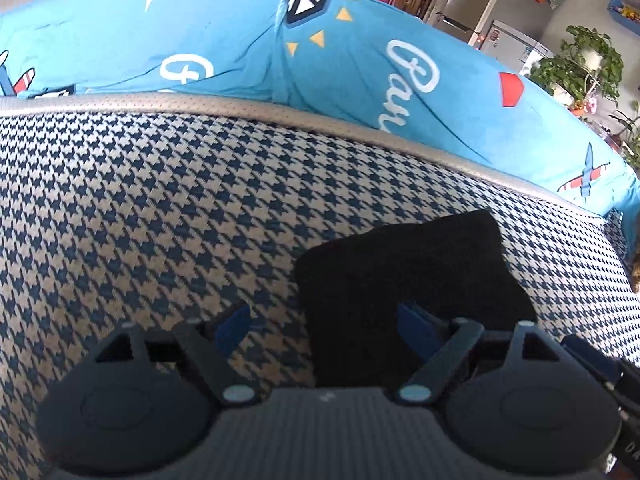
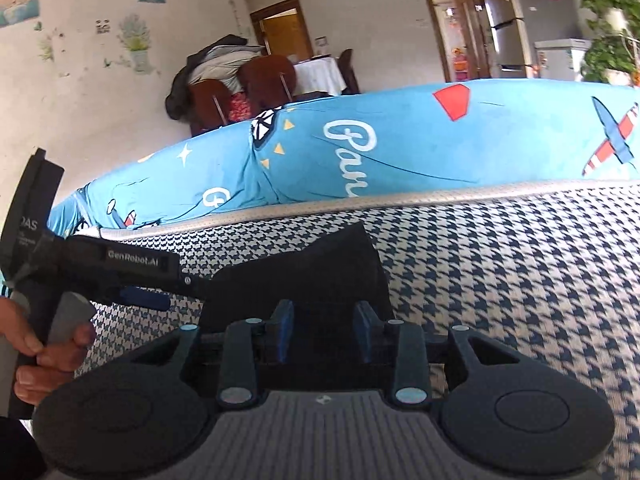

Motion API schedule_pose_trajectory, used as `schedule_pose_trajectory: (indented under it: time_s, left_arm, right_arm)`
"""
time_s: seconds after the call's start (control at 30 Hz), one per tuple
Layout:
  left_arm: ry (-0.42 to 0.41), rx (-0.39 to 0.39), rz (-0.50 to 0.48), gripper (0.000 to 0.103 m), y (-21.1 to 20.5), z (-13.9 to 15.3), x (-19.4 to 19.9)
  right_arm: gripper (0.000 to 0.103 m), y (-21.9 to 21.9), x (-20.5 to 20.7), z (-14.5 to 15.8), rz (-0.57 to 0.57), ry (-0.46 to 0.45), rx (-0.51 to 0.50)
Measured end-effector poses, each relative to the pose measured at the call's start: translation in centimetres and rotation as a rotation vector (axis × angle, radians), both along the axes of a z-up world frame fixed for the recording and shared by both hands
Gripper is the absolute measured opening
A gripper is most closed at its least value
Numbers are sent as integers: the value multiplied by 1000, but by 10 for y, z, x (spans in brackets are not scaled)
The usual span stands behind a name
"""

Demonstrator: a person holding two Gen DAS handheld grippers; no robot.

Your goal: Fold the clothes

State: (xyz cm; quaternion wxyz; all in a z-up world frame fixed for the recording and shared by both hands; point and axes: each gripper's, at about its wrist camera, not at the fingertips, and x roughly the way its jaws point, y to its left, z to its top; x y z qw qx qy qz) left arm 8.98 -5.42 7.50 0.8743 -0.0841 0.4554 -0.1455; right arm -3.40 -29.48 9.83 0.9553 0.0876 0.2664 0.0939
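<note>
While the small black cloth garment (image 1: 408, 268) lies as a compact dark bundle on the navy-and-cream houndstooth cushion (image 1: 160, 208), both grippers sit low and close to it, likely to work its edges. The left gripper (image 1: 324, 322) is spread wide, one blue pad over the garment's near edge and the other over bare houndstooth. The right gripper (image 2: 325, 330) is partly spread, pinching nothing, its pads over the same garment. Whether this bundle is a finished fold or a crumple awaiting one, I cannot tell. Behind the cushion's grey piped edge rises a bright blue printed cover (image 2: 400, 148); beyond are wooden chairs (image 2: 256, 80), a silver fridge (image 2: 516, 24) and green houseplants (image 1: 580, 64).
</note>
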Motion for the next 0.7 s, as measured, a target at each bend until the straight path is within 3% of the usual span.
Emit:
schedule_pose_trajectory:
  time_s: [0.27,0.47,0.7]
  left_arm:
    - [20,9,55,85,12,-19,8]
    - [-6,23,90,90,14,-18,16]
    - [25,24,88,92,10,-31,27]
  right_arm:
    - [34,4,44,-5,77,10,-34]
    - [34,-3,72,-12,73,48,31]
    - [34,-12,98,-27,57,113,69]
